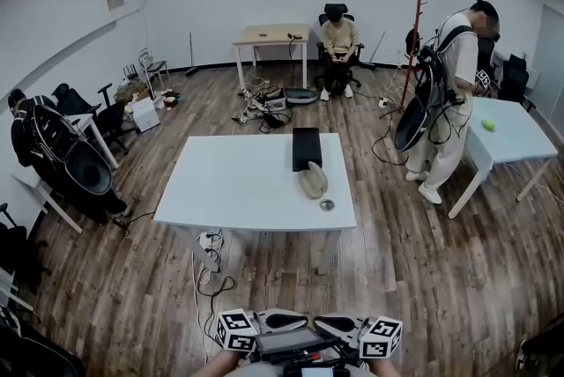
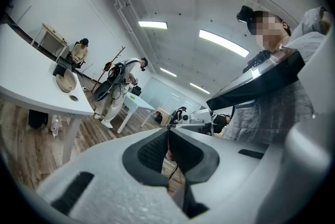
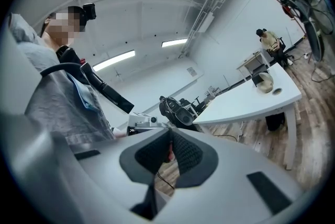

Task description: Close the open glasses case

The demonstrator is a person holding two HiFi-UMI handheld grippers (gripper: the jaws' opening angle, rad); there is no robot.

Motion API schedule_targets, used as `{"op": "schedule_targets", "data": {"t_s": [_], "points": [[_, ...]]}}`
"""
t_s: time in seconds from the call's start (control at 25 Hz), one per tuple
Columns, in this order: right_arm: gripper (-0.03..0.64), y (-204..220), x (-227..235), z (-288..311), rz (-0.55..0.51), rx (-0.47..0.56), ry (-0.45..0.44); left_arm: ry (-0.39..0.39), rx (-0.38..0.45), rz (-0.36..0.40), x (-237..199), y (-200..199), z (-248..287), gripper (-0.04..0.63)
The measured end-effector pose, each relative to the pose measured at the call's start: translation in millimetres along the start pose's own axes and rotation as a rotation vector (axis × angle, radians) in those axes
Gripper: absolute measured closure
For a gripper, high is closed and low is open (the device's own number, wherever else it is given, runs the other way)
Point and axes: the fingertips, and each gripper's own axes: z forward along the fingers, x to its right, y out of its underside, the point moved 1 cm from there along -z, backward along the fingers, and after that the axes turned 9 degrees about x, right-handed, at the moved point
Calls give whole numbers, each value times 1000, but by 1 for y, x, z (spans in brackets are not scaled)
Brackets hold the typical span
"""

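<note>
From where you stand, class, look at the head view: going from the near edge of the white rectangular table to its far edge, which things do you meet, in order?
Small round silver disc → beige oval case → black rectangular object.

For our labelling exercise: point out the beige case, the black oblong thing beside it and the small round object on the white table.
beige case [image 1: 312, 181], head view, middle of its top.
black oblong thing [image 1: 307, 148], head view, centre of its top face.
small round object [image 1: 327, 205], head view, its centre.
</note>
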Motion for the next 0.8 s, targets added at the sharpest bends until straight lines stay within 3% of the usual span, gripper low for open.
{"op": "schedule_targets", "data": {"t_s": [0.32, 0.64, 0.8], "points": [[583, 2, 2, -7, -2, -7, 0, -15, -4, -10, 0, 7, 7, 575], [583, -5, 14, -9, 11, 9, 59, -9, -20, -33, -4, 11, 13, 575], [583, -8, 26, 1, 8, 9, 70, -13, 13, -36, -21, -1, 9, 575]]}}
